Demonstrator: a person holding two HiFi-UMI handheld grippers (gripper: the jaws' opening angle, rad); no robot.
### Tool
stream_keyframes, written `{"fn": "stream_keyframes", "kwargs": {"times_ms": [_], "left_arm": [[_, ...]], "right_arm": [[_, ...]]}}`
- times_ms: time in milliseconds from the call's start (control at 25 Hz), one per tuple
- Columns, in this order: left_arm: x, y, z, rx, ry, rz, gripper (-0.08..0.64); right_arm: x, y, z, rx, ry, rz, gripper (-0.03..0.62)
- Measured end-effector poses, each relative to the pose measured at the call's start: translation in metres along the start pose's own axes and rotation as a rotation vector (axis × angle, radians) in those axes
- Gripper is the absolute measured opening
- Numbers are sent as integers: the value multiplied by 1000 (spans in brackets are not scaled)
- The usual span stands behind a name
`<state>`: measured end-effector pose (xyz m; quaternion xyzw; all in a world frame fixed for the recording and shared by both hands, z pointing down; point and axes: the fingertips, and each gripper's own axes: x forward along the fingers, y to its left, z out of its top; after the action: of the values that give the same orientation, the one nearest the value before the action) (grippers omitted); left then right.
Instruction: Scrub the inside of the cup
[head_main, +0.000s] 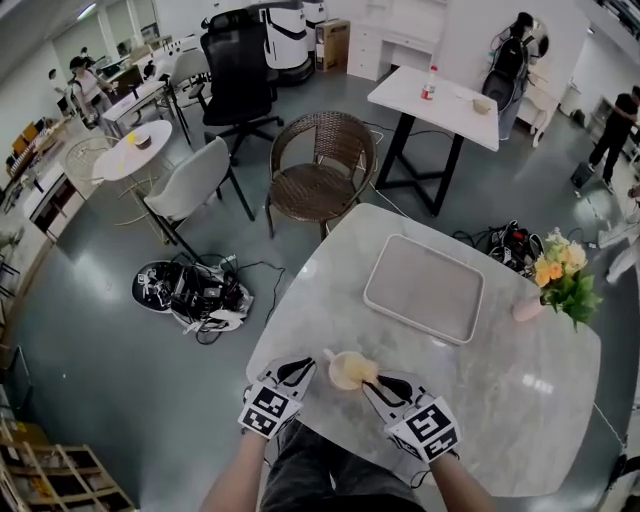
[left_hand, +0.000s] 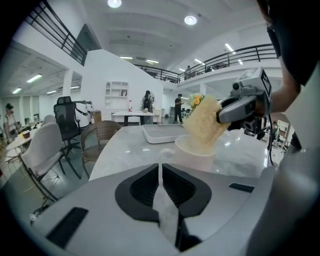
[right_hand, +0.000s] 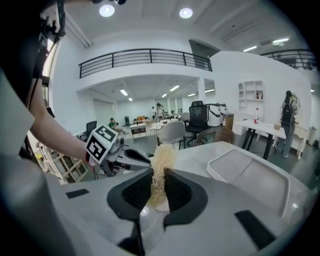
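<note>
A pale cup (head_main: 345, 371) stands near the front edge of the marble table (head_main: 520, 390). My left gripper (head_main: 303, 370) is shut on the cup's thin white handle (left_hand: 160, 167). In the left gripper view the cup (left_hand: 194, 148) sits just beyond the jaws. My right gripper (head_main: 373, 381) is shut on a yellow sponge (left_hand: 203, 125), which pokes down into the cup's mouth. In the right gripper view the sponge (right_hand: 161, 165) stands between the jaws and hides most of the cup. The left gripper (right_hand: 112, 150) shows to the left there.
A white rectangular tray (head_main: 425, 290) lies on the table behind the cup. A pink vase of flowers (head_main: 558, 280) stands at the table's right edge. A wicker chair (head_main: 320, 160) and a white chair (head_main: 190, 185) stand beyond the table, with bags (head_main: 190, 290) on the floor.
</note>
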<state>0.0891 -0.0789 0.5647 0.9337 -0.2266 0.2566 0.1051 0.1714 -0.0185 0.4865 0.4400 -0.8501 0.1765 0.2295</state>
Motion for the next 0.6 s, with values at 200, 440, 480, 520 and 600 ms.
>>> {"fn": "stream_keyframes", "kwargs": {"times_ms": [200, 440, 480, 520, 600], "left_arm": [[23, 5, 3, 175, 81, -138, 98], [42, -4, 2, 330, 126, -336, 160], [45, -5, 3, 350, 125, -364, 160], [46, -5, 5, 367, 122, -389, 160], [48, -7, 7, 391, 118, -432, 160]], "right_arm": [[20, -2, -3, -37, 245, 56, 63], [43, 4, -12, -72, 447, 105, 63], [46, 5, -14, -85, 477, 107, 63], [49, 6, -16, -103, 508, 109, 63], [54, 7, -22, -139, 563, 114, 63]]}}
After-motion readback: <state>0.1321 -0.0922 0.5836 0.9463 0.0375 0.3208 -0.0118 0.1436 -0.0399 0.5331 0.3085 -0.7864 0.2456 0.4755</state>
